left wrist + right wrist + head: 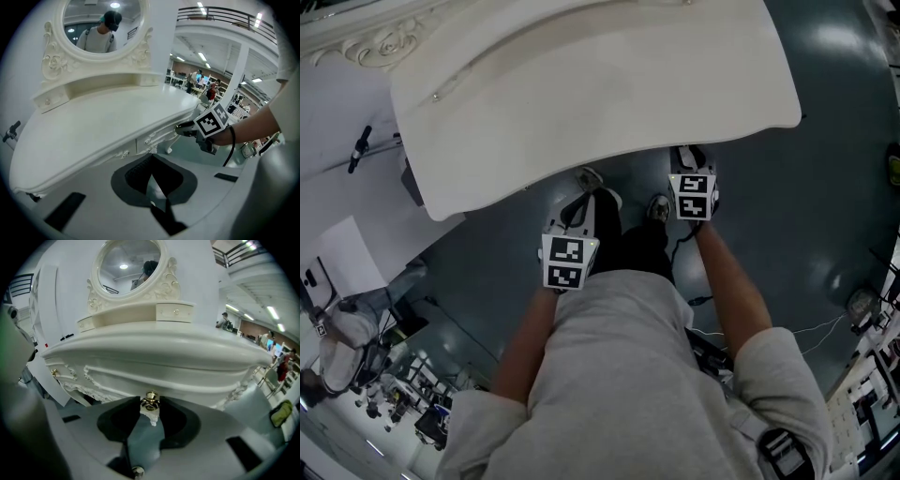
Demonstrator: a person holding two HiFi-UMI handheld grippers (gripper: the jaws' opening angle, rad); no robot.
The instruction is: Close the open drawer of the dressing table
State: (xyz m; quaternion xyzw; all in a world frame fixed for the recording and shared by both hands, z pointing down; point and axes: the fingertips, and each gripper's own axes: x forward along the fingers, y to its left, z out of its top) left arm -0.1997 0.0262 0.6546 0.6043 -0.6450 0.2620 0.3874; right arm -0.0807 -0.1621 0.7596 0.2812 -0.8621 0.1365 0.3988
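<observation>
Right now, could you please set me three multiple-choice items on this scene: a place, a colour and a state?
1. Where is the right gripper? A on the mirror; B at the drawer knob; C on the floor.
2. What colour is the dressing table? A white; B black; C red.
3. How do the left gripper's jaws stand? A wide apart; B on a cloth; C together, empty.
B: the gold knob sits between its jaw tips. A: top and front look white. C: they meet on nothing.
</observation>
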